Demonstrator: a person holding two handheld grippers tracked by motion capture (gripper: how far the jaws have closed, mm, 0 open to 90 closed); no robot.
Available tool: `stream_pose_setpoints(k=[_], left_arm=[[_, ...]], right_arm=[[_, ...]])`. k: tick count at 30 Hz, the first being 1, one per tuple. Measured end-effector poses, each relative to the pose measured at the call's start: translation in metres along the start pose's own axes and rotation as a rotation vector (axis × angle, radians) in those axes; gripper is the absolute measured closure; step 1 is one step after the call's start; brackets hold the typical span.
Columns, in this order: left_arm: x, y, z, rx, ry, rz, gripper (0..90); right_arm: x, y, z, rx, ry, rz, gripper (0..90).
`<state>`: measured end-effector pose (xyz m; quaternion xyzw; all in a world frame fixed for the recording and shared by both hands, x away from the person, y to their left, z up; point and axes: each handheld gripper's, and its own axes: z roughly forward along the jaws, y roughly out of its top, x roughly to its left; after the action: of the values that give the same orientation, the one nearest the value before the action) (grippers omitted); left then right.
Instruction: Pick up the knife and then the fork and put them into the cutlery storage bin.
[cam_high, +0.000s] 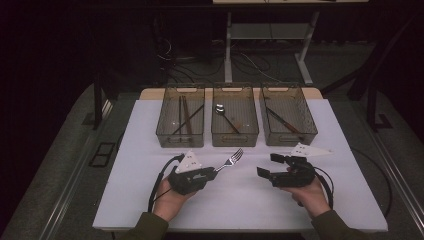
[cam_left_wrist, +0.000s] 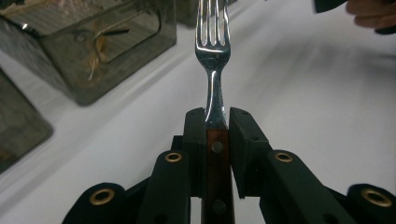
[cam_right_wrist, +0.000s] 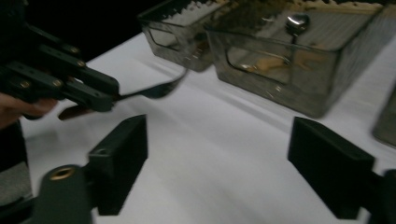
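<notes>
A fork (cam_high: 231, 160) with a metal head and a brown wooden handle is held just above the white table, tines pointing toward the bins. My left gripper (cam_high: 212, 172) is shut on its handle. In the left gripper view the jaws (cam_left_wrist: 217, 119) press both sides of the handle and the fork (cam_left_wrist: 212, 51) stands straight ahead. My right gripper (cam_high: 266, 165) hovers at the right, open, facing left toward the fork. Its jaws (cam_right_wrist: 219, 158) stand wide apart with nothing between them, and the fork (cam_right_wrist: 154, 91) and left gripper (cam_right_wrist: 105, 100) show farther off.
Three clear bins stand in a row at the table's far side. The left bin (cam_high: 180, 140) holds chopsticks, the middle bin (cam_high: 235, 140) a spoon, and the right bin (cam_high: 290, 139) a long dark utensil. White tabletop (cam_high: 250, 200) lies under both hands.
</notes>
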<state>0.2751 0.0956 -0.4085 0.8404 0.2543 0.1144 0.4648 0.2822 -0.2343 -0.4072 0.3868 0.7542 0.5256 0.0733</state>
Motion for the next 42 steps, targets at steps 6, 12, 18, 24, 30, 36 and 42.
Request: stream_pose_setpoints(k=[6,12,18,24,30,36,42], left_arm=[[-0.006,0.01,0.005,-0.036,-0.015,0.013,77.4],[-0.013,0.013,0.006,-0.055,-0.019,0.034,77.4],[-0.012,0.012,0.006,-0.051,-0.006,0.046,77.3],[-0.013,0.01,0.01,-0.041,-0.009,0.036,77.3],[-0.014,0.009,0.014,-0.045,-0.041,0.025,76.3],[-0.012,0.008,0.011,-0.068,-0.06,0.027,69.2],[0.0,0.0,0.002,-0.065,-0.057,0.003,56.8]], right_arm=[[0.004,0.008,0.021,-0.007,0.077,0.043,32.3],[0.003,0.015,0.037,-0.024,0.128,0.083,45.8],[0.001,0.018,0.045,-0.057,0.173,0.125,71.3],[0.001,0.023,0.045,-0.076,0.209,0.129,81.2],[0.005,0.027,0.042,-0.079,0.205,0.092,84.5],[0.011,0.033,0.037,-0.096,0.2,0.053,86.2],[0.007,0.041,0.022,-0.115,0.154,0.022,86.5]])
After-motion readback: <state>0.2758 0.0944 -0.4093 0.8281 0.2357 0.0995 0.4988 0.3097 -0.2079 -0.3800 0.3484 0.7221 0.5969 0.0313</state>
